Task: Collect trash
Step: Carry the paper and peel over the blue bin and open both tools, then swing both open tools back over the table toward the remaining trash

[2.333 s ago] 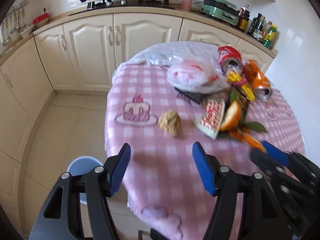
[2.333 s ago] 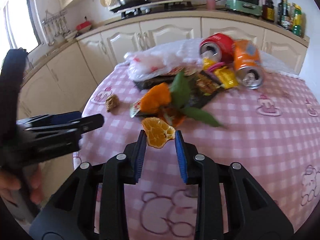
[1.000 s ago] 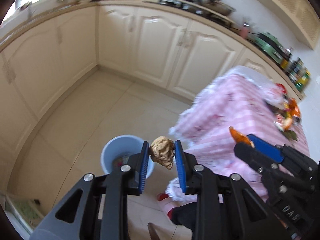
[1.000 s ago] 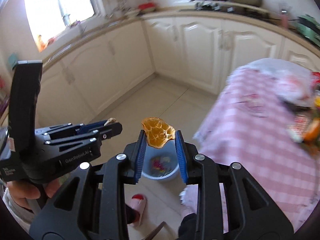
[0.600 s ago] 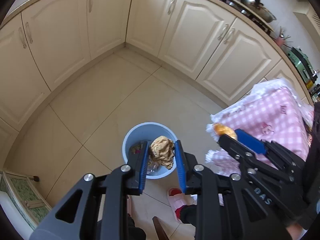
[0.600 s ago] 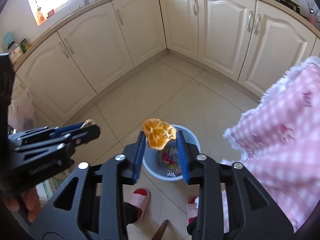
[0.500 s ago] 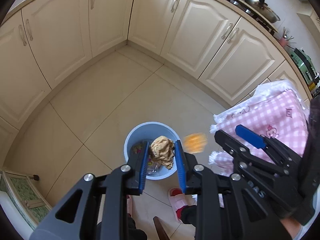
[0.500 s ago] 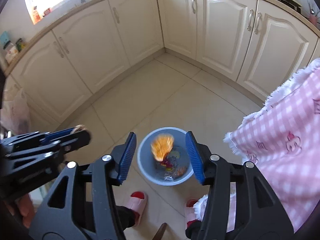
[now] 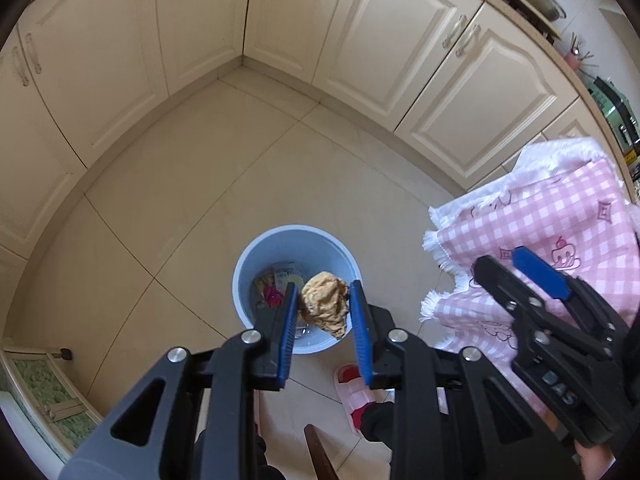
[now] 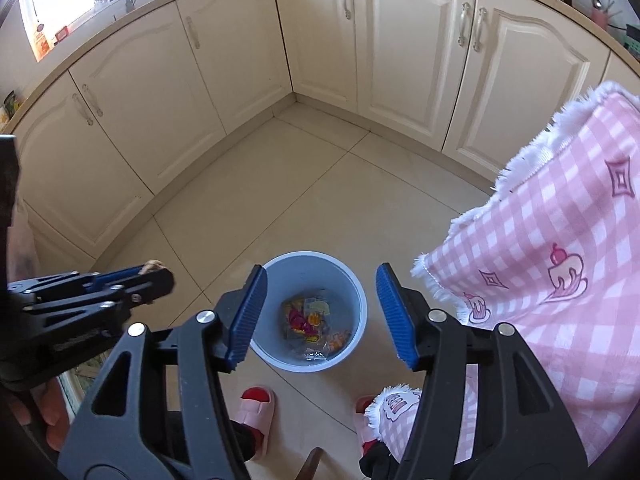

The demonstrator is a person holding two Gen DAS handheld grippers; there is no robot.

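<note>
My left gripper (image 9: 323, 308) is shut on a crumpled brown paper wad (image 9: 325, 304) and holds it above the blue trash bin (image 9: 256, 252) on the floor. My right gripper (image 10: 320, 312) is open and empty, directly over the same bin (image 10: 358, 308), which holds several wrappers and an orange peel (image 10: 338, 341). The right gripper also shows at the right of the left wrist view (image 9: 516, 264). The left gripper shows at the left of the right wrist view (image 10: 156, 274), with the wad's tip visible.
The table with the pink checked cloth (image 10: 560, 240) hangs at the right, close to the bin. Cream cabinets (image 10: 240, 52) line the back and left. The person's feet in pink slippers (image 10: 256, 404) stand just below the bin on the tiled floor.
My right gripper opened and dropped the orange peel into the bin. My left gripper stays shut on the paper wad over the bin.
</note>
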